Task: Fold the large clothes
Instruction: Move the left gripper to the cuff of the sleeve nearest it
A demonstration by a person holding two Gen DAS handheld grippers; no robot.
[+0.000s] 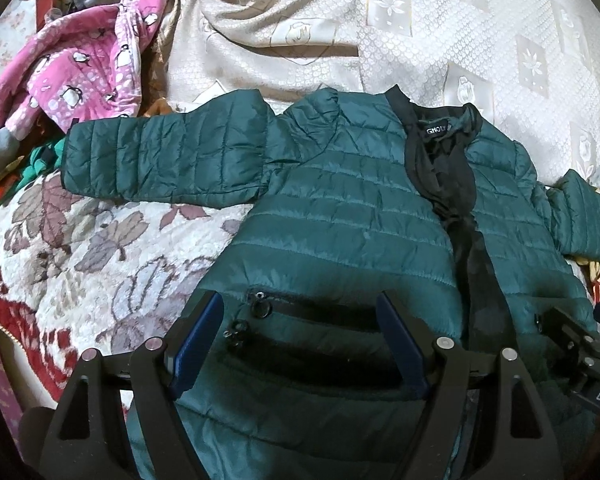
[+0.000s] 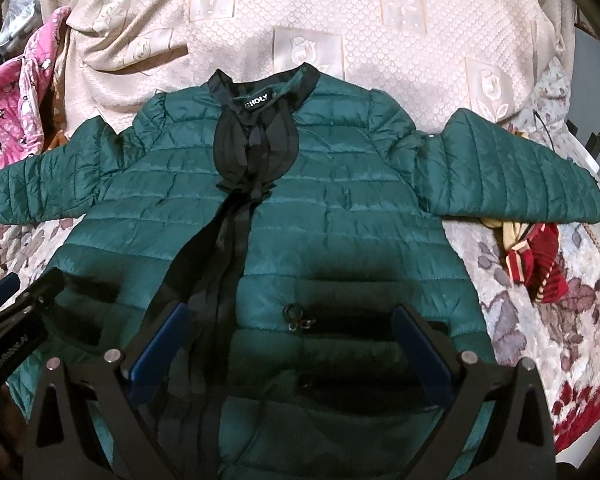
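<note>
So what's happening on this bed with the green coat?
A person holding a two-finger gripper in each hand is about to fold a green puffer jacket. It lies face up on the floral bedspread, front slightly open, both sleeves spread out to the sides. The left gripper and right gripper both hover open over the jacket's lower part, near its pocket zippers, gripping nothing. No fold has been made yet. A pink penguin-print garment lies bunched up at the left.

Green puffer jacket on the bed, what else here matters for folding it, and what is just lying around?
For the job:
dark green quilted puffer jacket
left claw, open
right claw, open

Lying about:
pink penguin-print fleece garment
red and cream striped knit
beige floral embossed bedspread
leaf-patterned quilt
</note>
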